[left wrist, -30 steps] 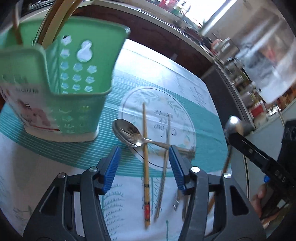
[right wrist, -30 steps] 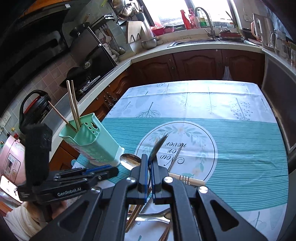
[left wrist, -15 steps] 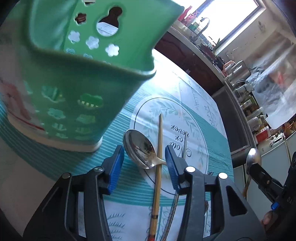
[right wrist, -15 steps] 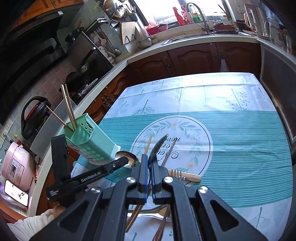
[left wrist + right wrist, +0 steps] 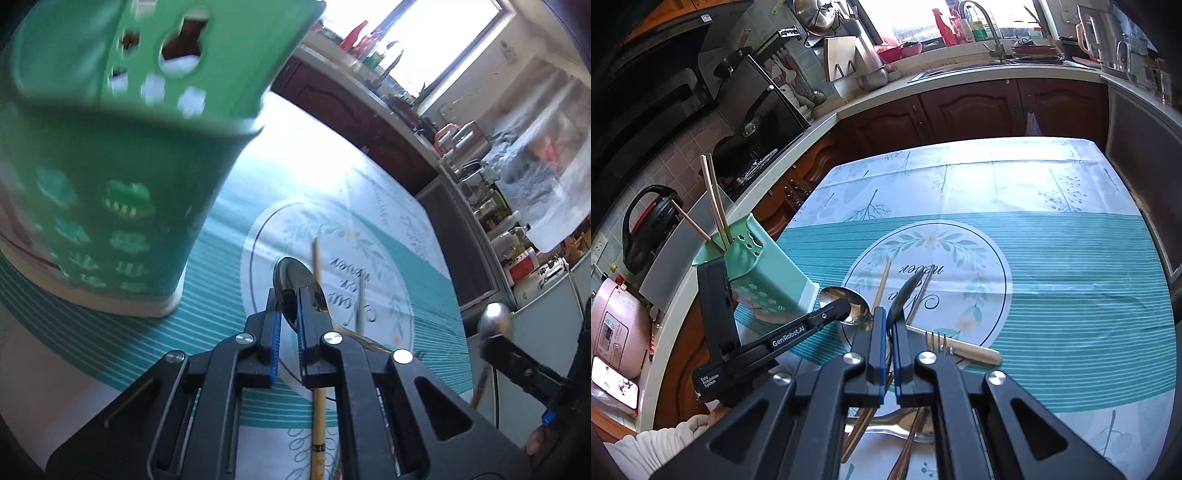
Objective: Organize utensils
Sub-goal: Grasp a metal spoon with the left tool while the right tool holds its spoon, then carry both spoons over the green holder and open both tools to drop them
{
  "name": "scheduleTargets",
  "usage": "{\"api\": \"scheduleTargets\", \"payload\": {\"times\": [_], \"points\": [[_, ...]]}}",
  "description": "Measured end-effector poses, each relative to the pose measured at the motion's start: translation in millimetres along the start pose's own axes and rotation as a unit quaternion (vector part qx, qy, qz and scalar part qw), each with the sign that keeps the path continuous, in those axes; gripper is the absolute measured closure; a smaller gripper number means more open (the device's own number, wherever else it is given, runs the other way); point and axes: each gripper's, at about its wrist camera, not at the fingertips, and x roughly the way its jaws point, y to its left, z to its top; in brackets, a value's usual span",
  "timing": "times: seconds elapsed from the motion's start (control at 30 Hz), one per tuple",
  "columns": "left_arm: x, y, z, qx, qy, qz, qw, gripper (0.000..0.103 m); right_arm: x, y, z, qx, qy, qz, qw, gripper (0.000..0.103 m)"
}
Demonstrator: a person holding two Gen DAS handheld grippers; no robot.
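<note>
A green perforated utensil holder (image 5: 110, 173) stands at the table's left, with chopsticks (image 5: 714, 199) standing in it; it also shows in the right wrist view (image 5: 764, 273). A large metal spoon (image 5: 299, 291) lies on the tablecloth beside a bamboo chopstick (image 5: 317, 266). My left gripper (image 5: 287, 299) is low over the spoon's bowl, jaws nearly closed around it. My right gripper (image 5: 889, 321) is shut on a small dark spoon (image 5: 905, 291) held above the table. A fork with a wooden handle (image 5: 964, 349) lies to its right.
A metal chopstick (image 5: 918, 297) lies on the cloth's round print. More cutlery (image 5: 886, 432) lies under the right gripper near the table's front edge. Kitchen counters and cabinets (image 5: 960, 110) border the table at the back and left.
My left gripper has dropped toward the large spoon and its jaws have closed in from wide open to nearly shut around the bowl. The right gripper holds its spoon as before.
</note>
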Motion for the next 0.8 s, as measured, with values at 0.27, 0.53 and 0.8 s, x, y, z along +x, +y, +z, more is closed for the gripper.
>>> {"api": "scheduleTargets", "payload": {"times": [0.27,0.53,0.8], "points": [[-57.7,-58.3,1.9,0.145,-0.078,0.005,0.9863,0.1,-4.8,3.4,-2.8,-0.008,-0.006,-0.007,1.0,0.1],[-98.0,-105.1,18.1,0.25,-0.101,0.042,0.9621,0.102,-33.0,23.3,5.9,-0.045,-0.047,-0.014,0.998,0.1],[-170.9,-111.7,42.8,0.292,-0.11,0.064,0.9479,0.102,-48.5,51.2,21.1,-0.086,-0.079,-0.017,0.993,0.1]]}}
